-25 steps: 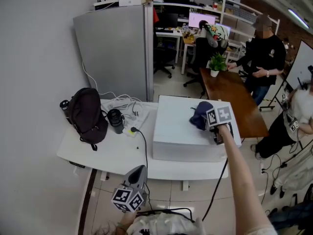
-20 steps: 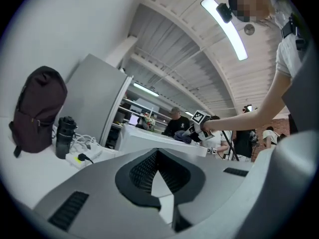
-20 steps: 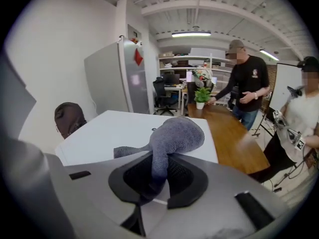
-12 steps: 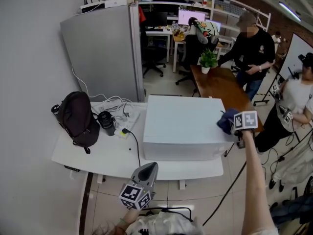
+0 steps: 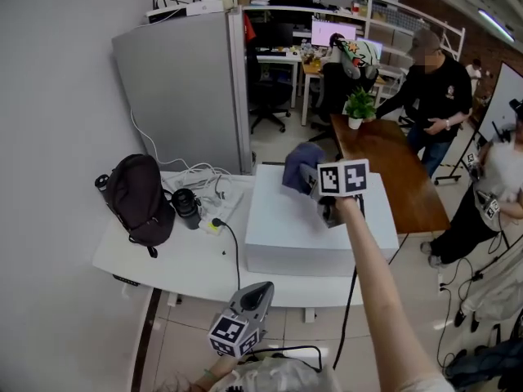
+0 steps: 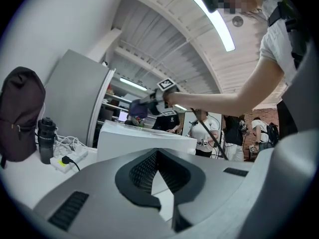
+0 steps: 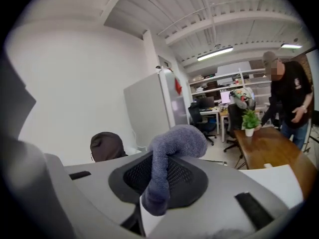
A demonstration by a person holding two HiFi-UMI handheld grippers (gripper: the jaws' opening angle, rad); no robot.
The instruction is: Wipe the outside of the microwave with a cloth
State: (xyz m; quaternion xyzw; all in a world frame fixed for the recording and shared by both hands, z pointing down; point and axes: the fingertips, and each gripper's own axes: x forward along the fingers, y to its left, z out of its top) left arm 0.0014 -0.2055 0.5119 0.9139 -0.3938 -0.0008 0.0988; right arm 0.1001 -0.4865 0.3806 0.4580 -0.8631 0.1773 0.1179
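Note:
The microwave [image 5: 310, 231] is a white box on the white desk [image 5: 180, 260]; it also shows in the left gripper view [image 6: 144, 136]. My right gripper [image 5: 310, 180] reaches over the microwave's back top, shut on a blue-grey cloth [image 5: 300, 168]. In its own view the cloth [image 7: 174, 143] bulges up out of the shut jaws of the right gripper [image 7: 157, 183]. My left gripper [image 5: 258, 291] hangs low in front of the desk, away from the microwave. Its jaws meet with nothing between them [image 6: 158, 166]. From there, the cloth [image 6: 138, 108] shows above the microwave.
A dark backpack [image 5: 139, 198], a black bottle [image 5: 187, 207] and a power strip with cables [image 5: 216, 207] lie on the desk's left part. A grey partition [image 5: 188, 88] stands behind. A wooden table [image 5: 392, 170] with a plant [image 5: 359, 104] and people [image 5: 433, 88] are at right.
The right gripper with the cloth went from the microwave's top out to its right edge, then back left to the rear of the top. The left gripper stayed low.

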